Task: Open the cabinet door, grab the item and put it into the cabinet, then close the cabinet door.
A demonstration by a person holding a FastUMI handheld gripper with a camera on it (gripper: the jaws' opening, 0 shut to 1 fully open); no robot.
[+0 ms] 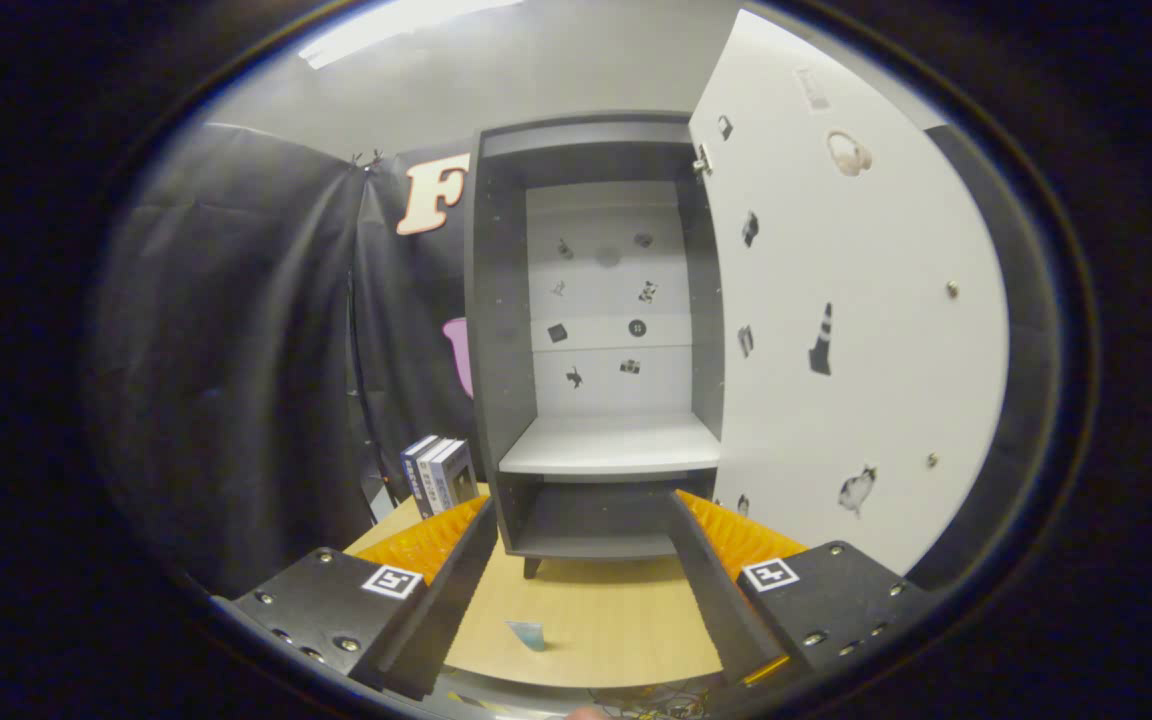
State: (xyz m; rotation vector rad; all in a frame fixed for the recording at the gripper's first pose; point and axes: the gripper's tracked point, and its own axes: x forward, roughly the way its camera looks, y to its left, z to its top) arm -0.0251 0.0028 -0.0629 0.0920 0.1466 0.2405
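Observation:
A dark cabinet [496, 330] stands on the wooden table [606, 620], just beyond my fingers. Its white door [866, 320] is swung wide open to the right, showing small stickers on its inner face. Inside, a pale shelf [611, 445] sits bare under a sticker-dotted back panel. My gripper [581, 520] is open, its fingers spread wide with nothing between them, their tips close to the cabinet's lower compartment. A small bluish item [526, 634] lies on the table between the fingers, near the front edge.
A few boxes [439, 474] stand upright on the table left of the cabinet. Black cloth hangs behind and to the left. The open door blocks the right side.

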